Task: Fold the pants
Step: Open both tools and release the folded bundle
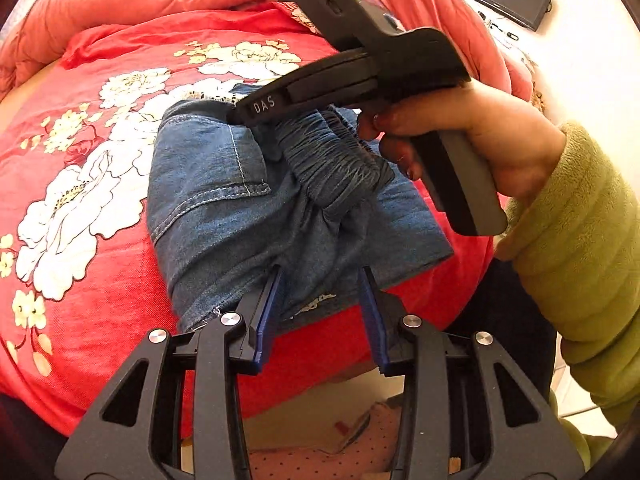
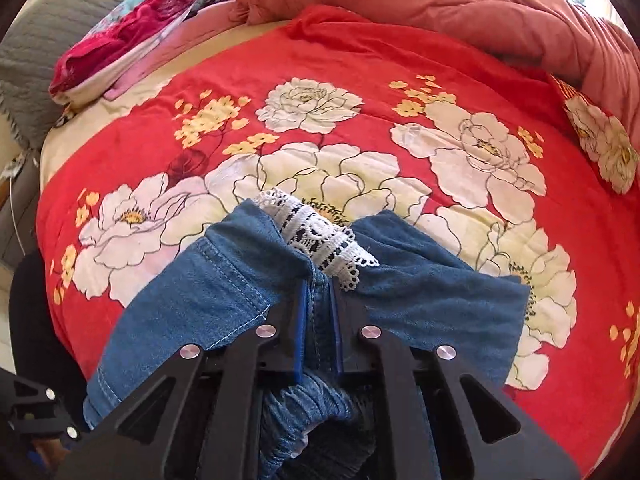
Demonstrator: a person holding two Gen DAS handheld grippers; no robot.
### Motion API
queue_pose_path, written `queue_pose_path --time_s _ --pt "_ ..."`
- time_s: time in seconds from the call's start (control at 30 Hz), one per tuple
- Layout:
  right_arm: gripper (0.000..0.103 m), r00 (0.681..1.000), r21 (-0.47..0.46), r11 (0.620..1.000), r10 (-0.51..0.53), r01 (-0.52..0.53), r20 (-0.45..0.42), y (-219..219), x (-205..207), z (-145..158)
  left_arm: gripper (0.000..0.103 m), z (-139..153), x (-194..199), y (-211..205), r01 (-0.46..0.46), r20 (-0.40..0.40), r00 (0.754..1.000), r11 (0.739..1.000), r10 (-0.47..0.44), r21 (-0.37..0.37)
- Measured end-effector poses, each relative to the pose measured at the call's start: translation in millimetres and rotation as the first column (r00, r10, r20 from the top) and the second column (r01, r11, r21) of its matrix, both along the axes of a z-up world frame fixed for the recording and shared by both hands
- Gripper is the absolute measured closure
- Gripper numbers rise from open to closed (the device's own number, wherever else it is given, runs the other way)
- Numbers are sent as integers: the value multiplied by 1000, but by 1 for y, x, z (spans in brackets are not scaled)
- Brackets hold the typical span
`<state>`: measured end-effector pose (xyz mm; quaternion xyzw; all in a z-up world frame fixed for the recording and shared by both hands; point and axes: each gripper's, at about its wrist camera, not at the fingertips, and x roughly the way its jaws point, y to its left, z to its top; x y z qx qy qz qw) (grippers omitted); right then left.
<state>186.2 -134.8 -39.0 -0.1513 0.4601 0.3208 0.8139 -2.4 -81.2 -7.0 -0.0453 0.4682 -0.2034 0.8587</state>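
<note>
blue denim pants [image 1: 224, 216] on red, white-flowered bedspread [image 1: 100, 168].

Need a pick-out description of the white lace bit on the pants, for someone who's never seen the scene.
Start at the red bedspread with big white flowers. On it lies a bundle of blue denim pants. The lace trim pokes out at the bundle's far edge, beyond the right tongs: the only white openwork strip against solid blue cloth.

The blue denim pants [image 1: 224, 216] lie bunched and partly folded on the red floral bedspread [image 1: 100, 184], gathered elastic waistband [image 1: 336, 156] lifted up, white lace trim [image 2: 316, 232] showing at one end.
</note>
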Motion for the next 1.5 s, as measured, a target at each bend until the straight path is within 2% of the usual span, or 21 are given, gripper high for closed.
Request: queue_pose_path --time_s 0.13,0.17,0.23,0.27,0.33,0.47,0.53,0.67,0.73,0.87,0.93,1.1,1.23,1.5 --pt "78 999 36 998 -43 43 4 -11 -3 10 73 0 0 -1 0 -3 1000 1000 0 0" --pt "77 999 35 998 -47 47 15 -13 -5 12 73 0 1 -1 0 -5 1000 1000 0 -1" --pt "66 997 34 997 -67 65 47 -18 -10 20 73 0 1 -1 0 -6 1000 1000 0 0" --pt "65 996 37 997 -73 71 58 -20 -12 23 73 0 1 0 0 -6 1000 1000 0 1" --pt "51 992 52 996 -81 77 91 -26 -20 32 73 1 1 0 -1 -6 1000 1000 1 4" --pt "44 985 79 992 -106 96 139 -37 -31 47 73 3 0 -1 -6 -7 1000 1000 6 8" --pt "33 979 97 989 -122 108 163 -42 -37 55 73 5 -2 -1 -6 -6 1000 1000 6 12" --pt "31 971 136 983 -148 124 187 -54 -50 68 69 15 -7 2 -9 7 1000 1000 9 4" --pt "19 966 153 979 -166 137 198 -59 -56 73 65 21 -9 6 -16 18 1000 1000 16 1" --pt "19 952 184 970 -198 156 234 -74 -69 84 62 34 -14 13 -36 48 998 999 36 -2" --pt "19 948 201 965 -212 166 236 -81 -73 86 54 41 -15 17 -49 69 996 999 49 -1" --pt "19 940 229 954 -248 194 234 -98 -83 84 45 54 -13 31 -98 119 988 995 96 10" --pt "19 940 242 943 -278 228 196 -110 -85 71 38 53 4 46 -150 115 982 989 149 -3" --pt "19 950 258 924 -307 282 58 -122 -72 30 38 27 52 68 -237 54 970 971 237 -8"
